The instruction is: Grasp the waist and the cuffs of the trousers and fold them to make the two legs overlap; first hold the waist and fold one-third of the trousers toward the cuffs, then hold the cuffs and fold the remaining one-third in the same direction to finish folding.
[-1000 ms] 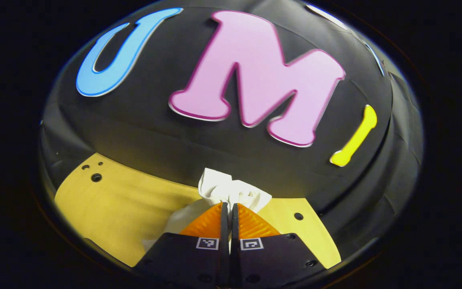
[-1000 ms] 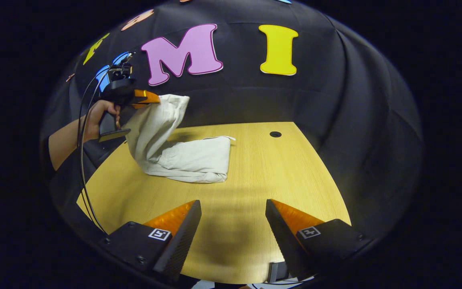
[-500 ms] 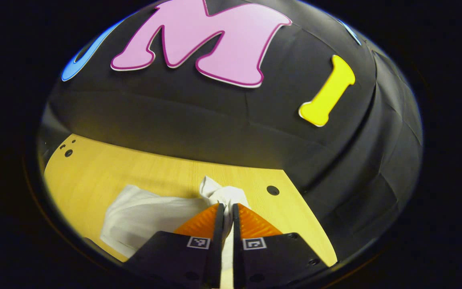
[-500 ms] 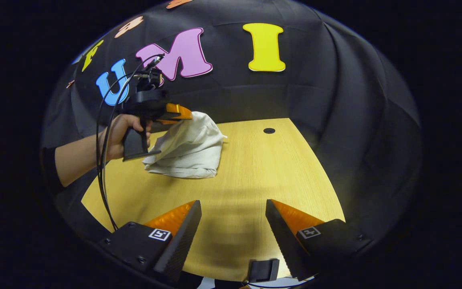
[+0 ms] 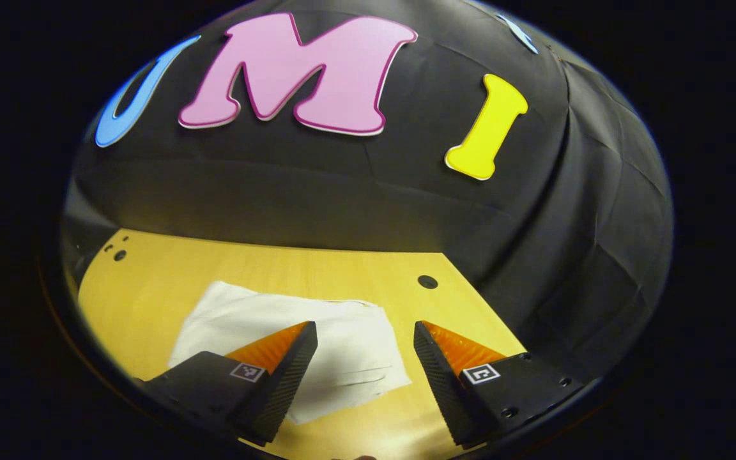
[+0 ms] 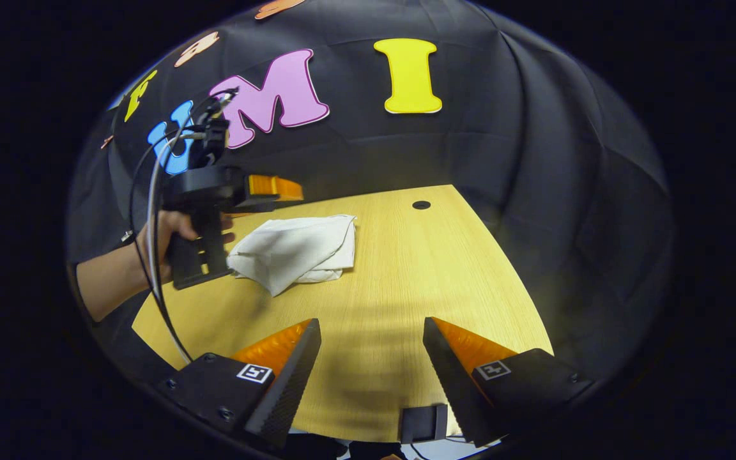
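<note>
We see the folded off-white cloth trousers (image 5: 291, 348) lying flat in a compact bundle on the yellow wood-grain table (image 6: 406, 287). Our left gripper (image 5: 365, 332) hangs just above them, jaws spread wide, gripping nothing. In the right gripper view a hand (image 6: 173, 233) holds it. Our right gripper (image 6: 371, 329) is well apart from the trousers, jaws spread over bare table. Small square black-and-white markers sit on the fingers; we can read no writing on them.

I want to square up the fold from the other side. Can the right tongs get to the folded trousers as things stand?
Probably yes. The right tongs are open, with bare table between them and the trousers. The left tongs hover over the far side, leaving the near edge free.
</note>
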### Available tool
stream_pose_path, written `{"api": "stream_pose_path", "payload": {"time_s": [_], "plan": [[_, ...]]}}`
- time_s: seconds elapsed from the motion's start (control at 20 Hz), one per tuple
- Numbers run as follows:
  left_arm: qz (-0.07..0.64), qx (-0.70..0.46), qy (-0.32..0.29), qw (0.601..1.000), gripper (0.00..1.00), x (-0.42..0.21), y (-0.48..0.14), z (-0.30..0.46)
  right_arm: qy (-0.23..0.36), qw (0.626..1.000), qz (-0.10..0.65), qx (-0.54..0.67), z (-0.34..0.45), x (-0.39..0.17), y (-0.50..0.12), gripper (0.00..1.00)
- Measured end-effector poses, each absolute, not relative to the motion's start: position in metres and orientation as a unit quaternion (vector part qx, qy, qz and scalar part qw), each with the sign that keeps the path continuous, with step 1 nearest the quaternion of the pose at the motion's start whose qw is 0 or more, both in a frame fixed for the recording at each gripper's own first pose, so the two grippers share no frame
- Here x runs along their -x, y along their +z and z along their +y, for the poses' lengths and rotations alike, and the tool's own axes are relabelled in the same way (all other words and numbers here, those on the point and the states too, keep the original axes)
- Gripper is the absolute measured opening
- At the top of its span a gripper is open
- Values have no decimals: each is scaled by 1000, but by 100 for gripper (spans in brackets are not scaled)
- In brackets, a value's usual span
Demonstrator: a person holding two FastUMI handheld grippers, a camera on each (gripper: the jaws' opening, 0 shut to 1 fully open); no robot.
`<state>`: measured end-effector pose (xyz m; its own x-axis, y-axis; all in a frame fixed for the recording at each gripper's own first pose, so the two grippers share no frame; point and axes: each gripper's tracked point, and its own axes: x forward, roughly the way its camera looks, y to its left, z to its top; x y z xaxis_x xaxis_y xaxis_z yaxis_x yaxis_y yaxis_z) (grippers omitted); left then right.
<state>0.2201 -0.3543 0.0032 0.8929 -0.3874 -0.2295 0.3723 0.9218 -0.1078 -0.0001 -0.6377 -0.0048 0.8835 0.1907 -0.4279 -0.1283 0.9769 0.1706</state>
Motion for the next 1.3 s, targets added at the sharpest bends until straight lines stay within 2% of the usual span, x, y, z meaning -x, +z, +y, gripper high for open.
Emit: {"api": "stream_pose_path", "payload": {"time_s": [0.35,0.6,0.8,0.9,1.15,1.3], "plan": [[37,13,-142,989,96,-113,42,-230,63,976,199,-65,-609,21,24,99],[7,5,-79,997,96,-29,30,-152,55,984,161,-59,-573,53,44,99],[17,34,-50,998,96,26,0,-114,58,987,137,-61,-538,86,51,99],[30,46,-55,997,95,44,-19,-99,63,987,135,-60,-523,103,49,99],[72,73,-29,994,96,70,-55,-54,54,986,146,-64,-510,141,33,99],[81,65,-30,994,96,80,-64,-54,41,985,152,-72,-513,150,31,99]]}}
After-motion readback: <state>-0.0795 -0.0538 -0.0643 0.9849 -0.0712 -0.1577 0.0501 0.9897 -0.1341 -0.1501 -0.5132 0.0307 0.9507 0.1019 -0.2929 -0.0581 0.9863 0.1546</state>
